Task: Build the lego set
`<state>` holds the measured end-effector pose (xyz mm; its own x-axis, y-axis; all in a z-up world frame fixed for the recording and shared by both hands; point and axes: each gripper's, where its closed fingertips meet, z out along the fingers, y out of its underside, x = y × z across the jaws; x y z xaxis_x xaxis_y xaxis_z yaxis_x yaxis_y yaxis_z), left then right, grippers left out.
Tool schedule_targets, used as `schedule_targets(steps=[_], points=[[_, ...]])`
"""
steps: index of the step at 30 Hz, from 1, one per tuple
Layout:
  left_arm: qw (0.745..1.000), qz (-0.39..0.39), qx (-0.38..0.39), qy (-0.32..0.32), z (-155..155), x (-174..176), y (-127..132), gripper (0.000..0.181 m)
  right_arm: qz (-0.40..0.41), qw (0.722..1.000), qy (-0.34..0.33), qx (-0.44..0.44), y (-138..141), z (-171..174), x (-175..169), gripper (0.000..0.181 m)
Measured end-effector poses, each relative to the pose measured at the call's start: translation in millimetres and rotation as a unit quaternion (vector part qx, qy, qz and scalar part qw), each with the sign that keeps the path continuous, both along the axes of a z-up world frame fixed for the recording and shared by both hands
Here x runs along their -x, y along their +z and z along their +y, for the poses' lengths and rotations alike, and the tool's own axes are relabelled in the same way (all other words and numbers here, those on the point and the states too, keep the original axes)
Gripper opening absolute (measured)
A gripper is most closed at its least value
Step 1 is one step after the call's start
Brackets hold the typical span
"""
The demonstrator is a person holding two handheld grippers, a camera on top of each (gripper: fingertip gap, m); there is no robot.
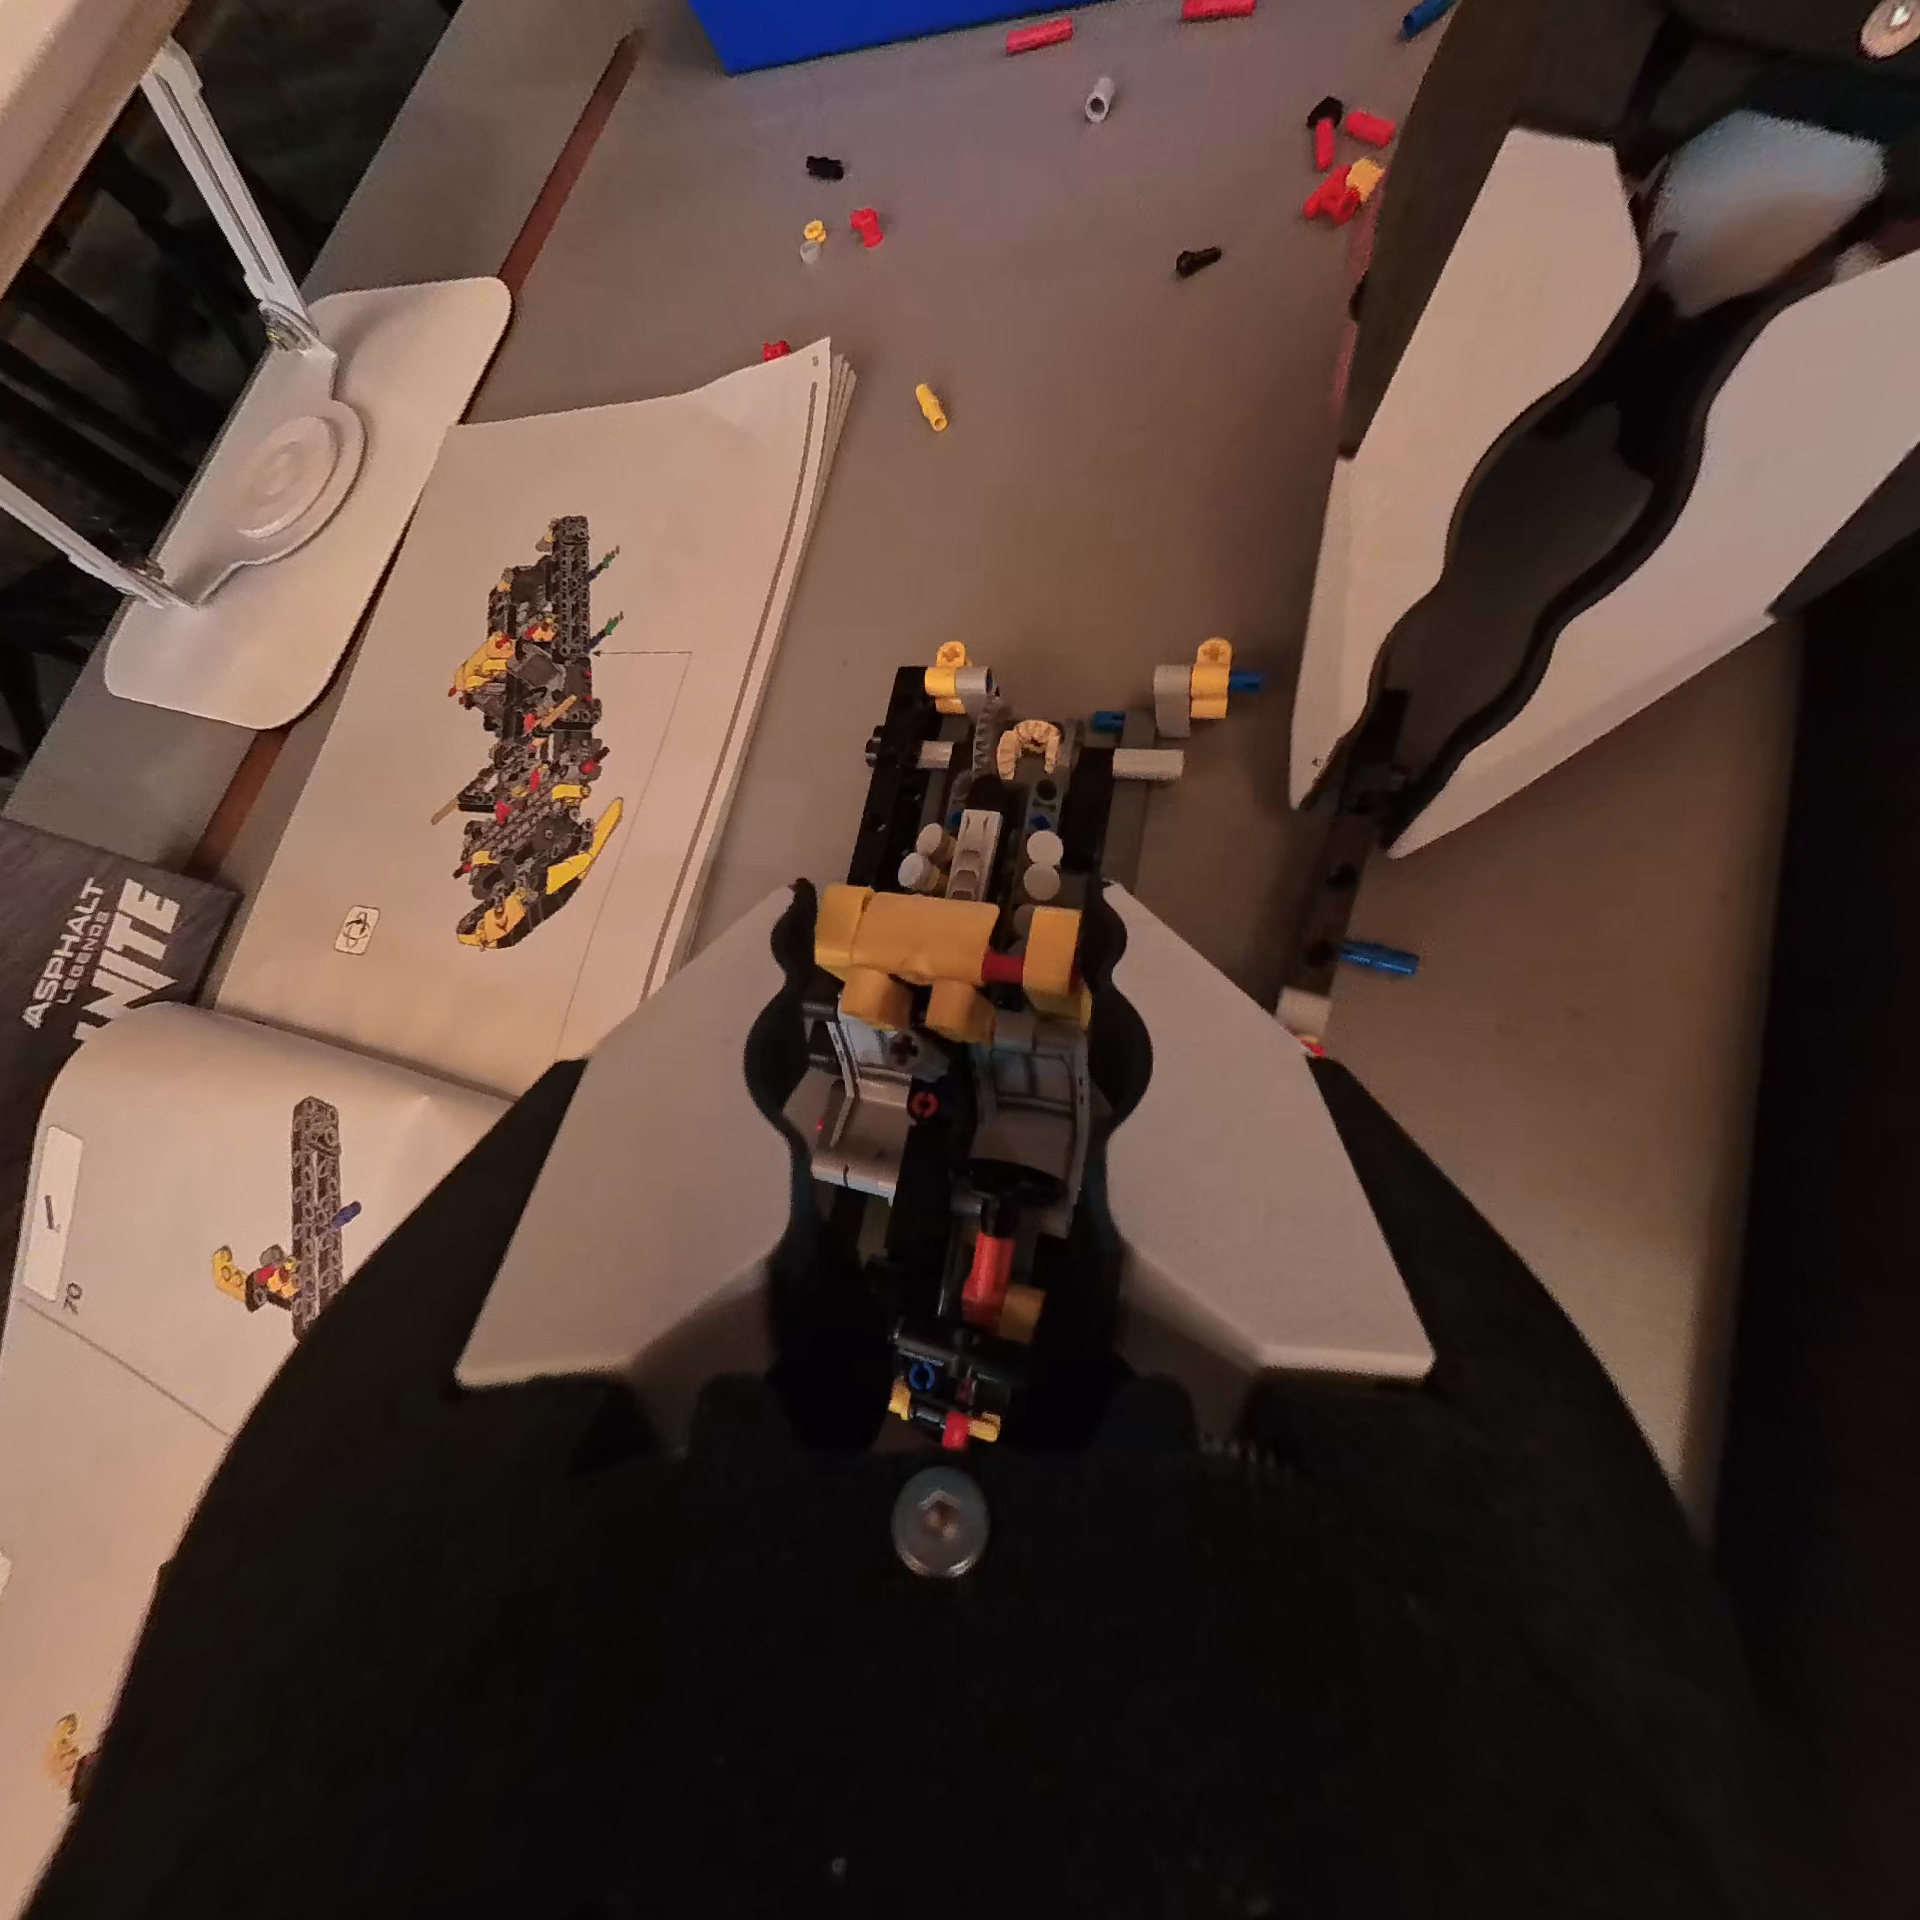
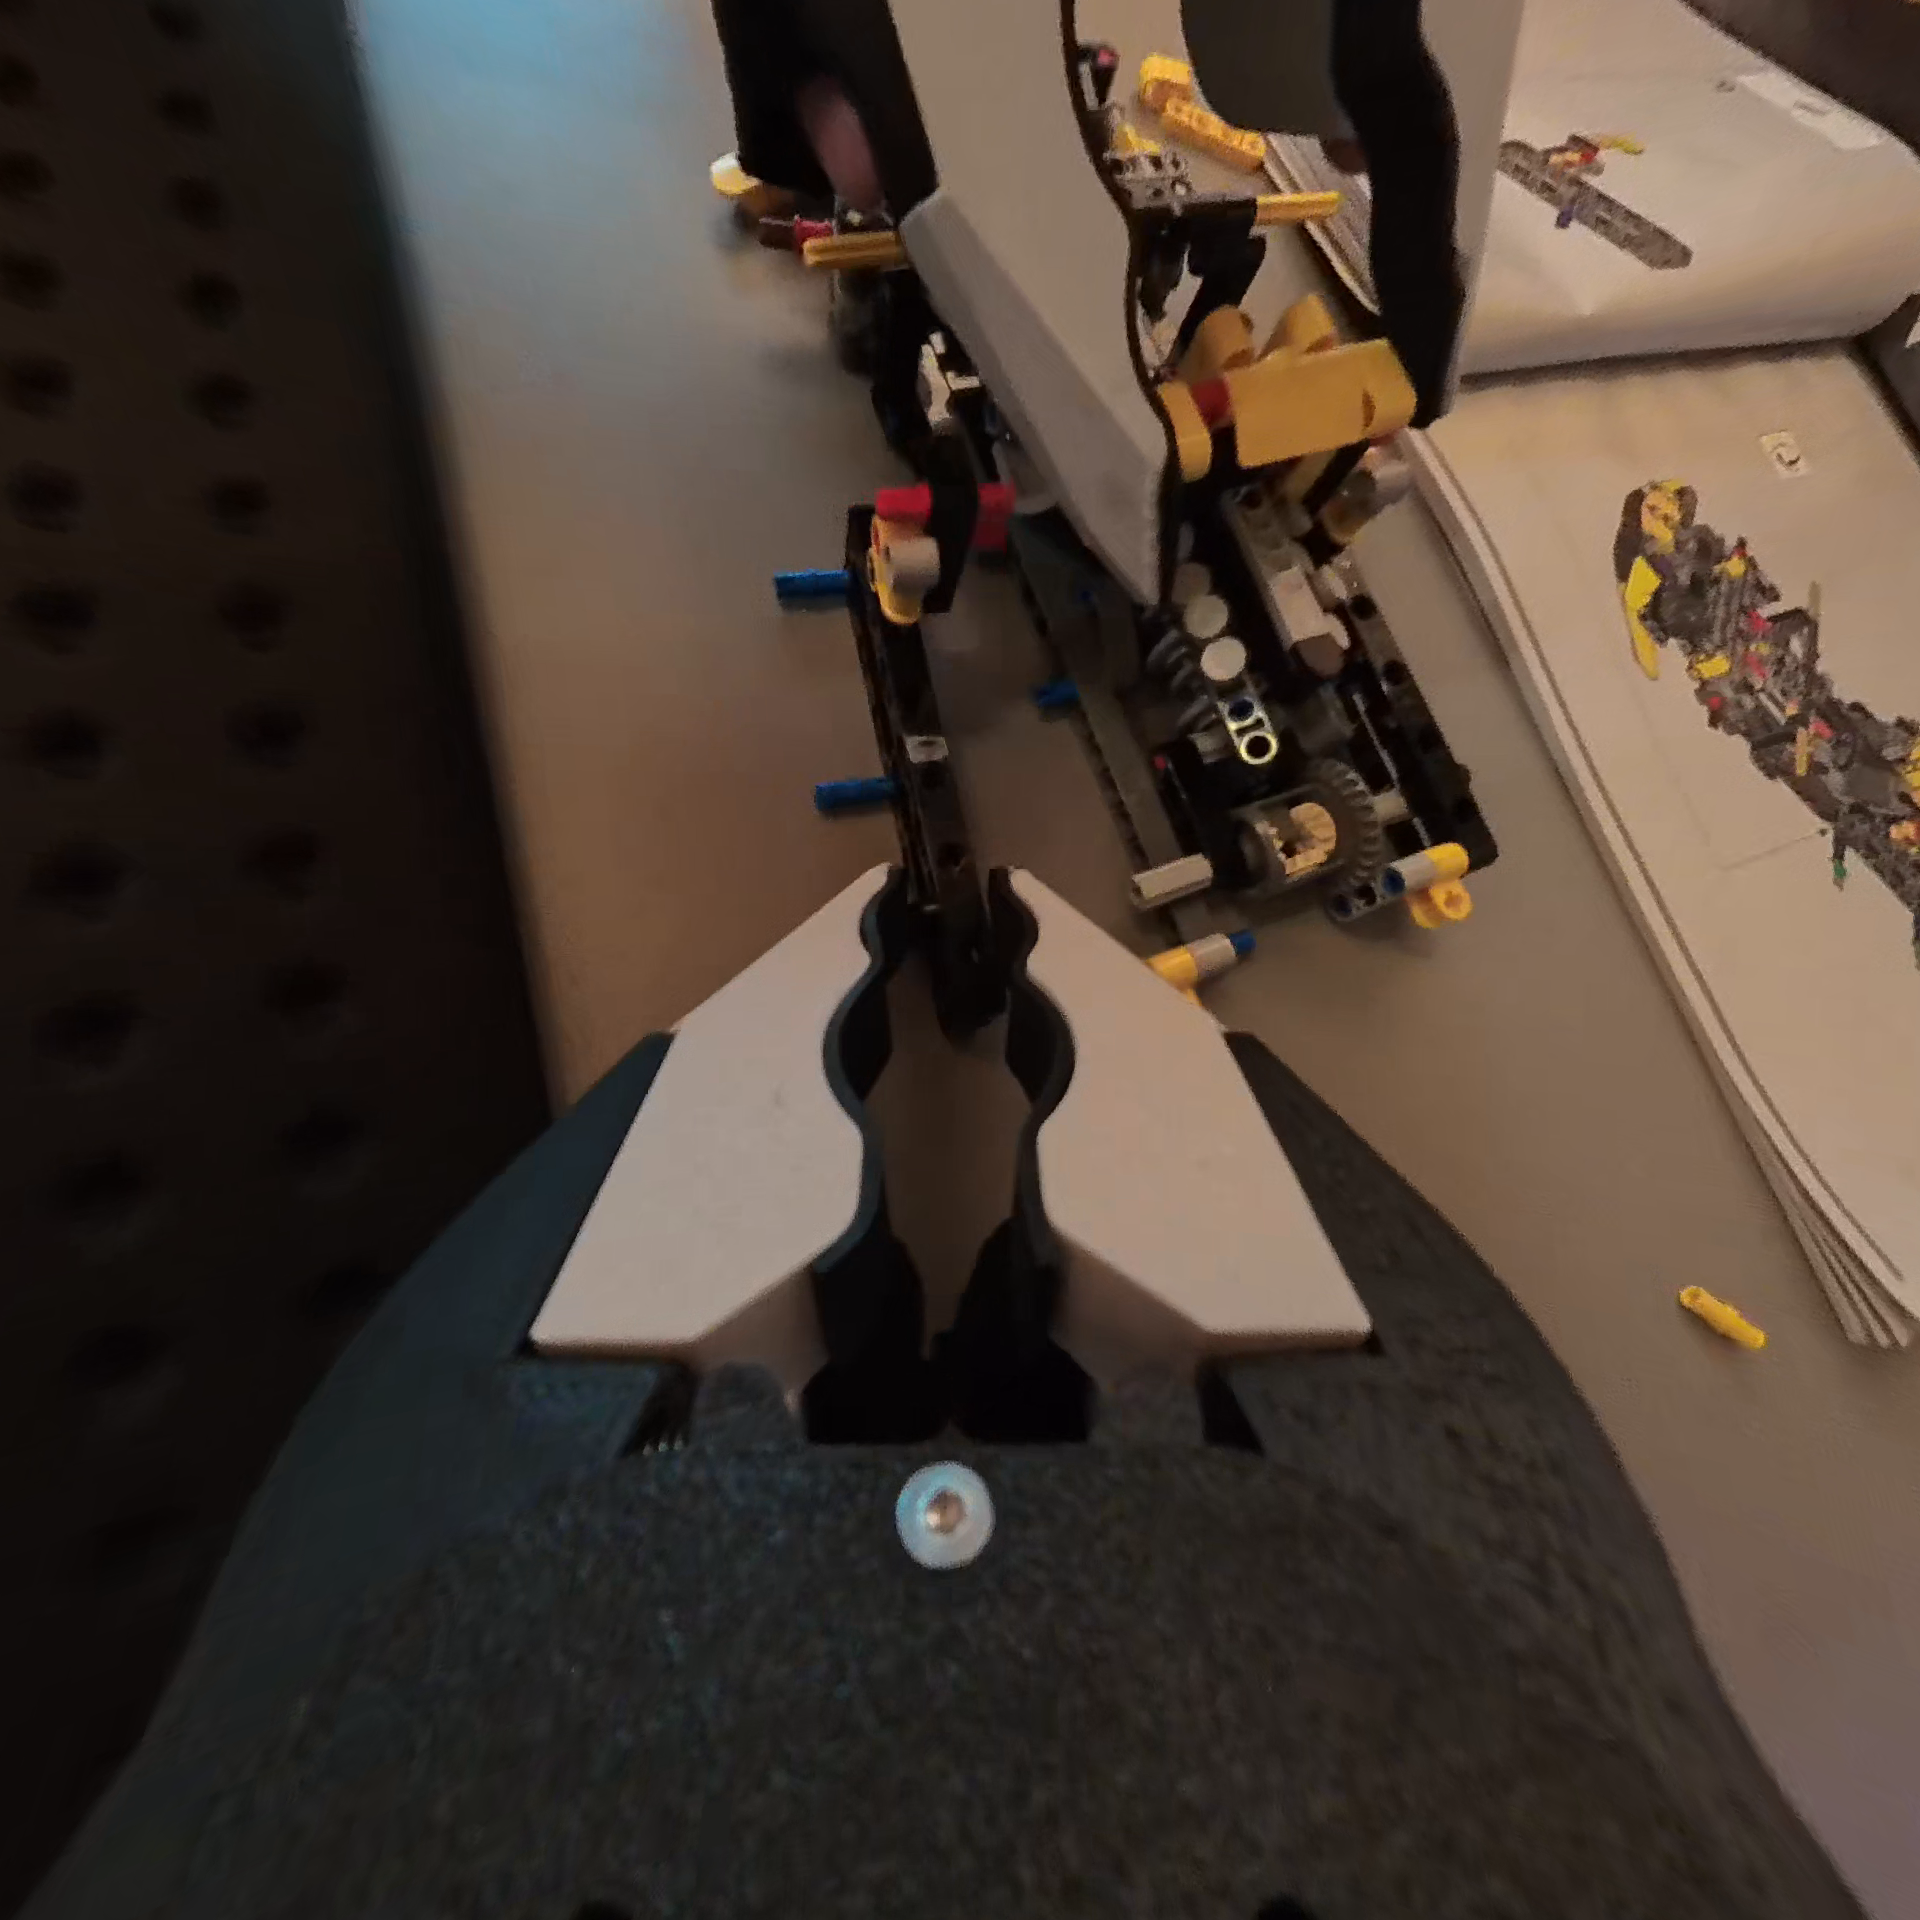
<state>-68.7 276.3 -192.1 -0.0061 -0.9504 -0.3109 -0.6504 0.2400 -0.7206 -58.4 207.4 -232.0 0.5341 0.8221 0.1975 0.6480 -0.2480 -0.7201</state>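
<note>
Sitting on the grey table [image 1: 1091,468]: a big half-built lego car frame [image 2: 1299,727], just beside the open instruction book [image 1: 582,665]. Clamped around its yellow end [image 1: 914,935] by the left gripper [image 1: 951,935], jaws squeezed tight on the model. Pinched in the right gripper [image 2: 951,935]: one end of a long black beam [image 2: 914,727] with blue pins [image 2: 810,584] sticking out of its side and a red and yellow bit at the far end. Held just beside the frame, not joined yet. Looks like the step of adding this side beam. Next, probably: lining the beam up with the frame's side, then pushing gently. Scattered far off: small red, yellow and black loose pieces [image 1: 1340,166]. Hard to see: the holes meant for the beam, hidden behind the left gripper. Too dark to tell whether the beam touches the table.
</note>
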Motion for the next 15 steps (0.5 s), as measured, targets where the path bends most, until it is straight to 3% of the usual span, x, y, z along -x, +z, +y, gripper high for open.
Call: schedule_targets(steps=[13, 15], points=[[1.000, -0.003, -0.002, -0.006, -0.1, 2.4, -0.1, 0.052, 0.027, 1.000, 0.005, -0.008, 1.0, 2.4, -15.4, 0.015], [1.000, -0.002, -0.005, -0.006, -0.1, 2.8, -0.3, 0.052, 0.028, 0.999, 0.012, -0.014, 2.5, -0.2, -15.7, 0.024]])
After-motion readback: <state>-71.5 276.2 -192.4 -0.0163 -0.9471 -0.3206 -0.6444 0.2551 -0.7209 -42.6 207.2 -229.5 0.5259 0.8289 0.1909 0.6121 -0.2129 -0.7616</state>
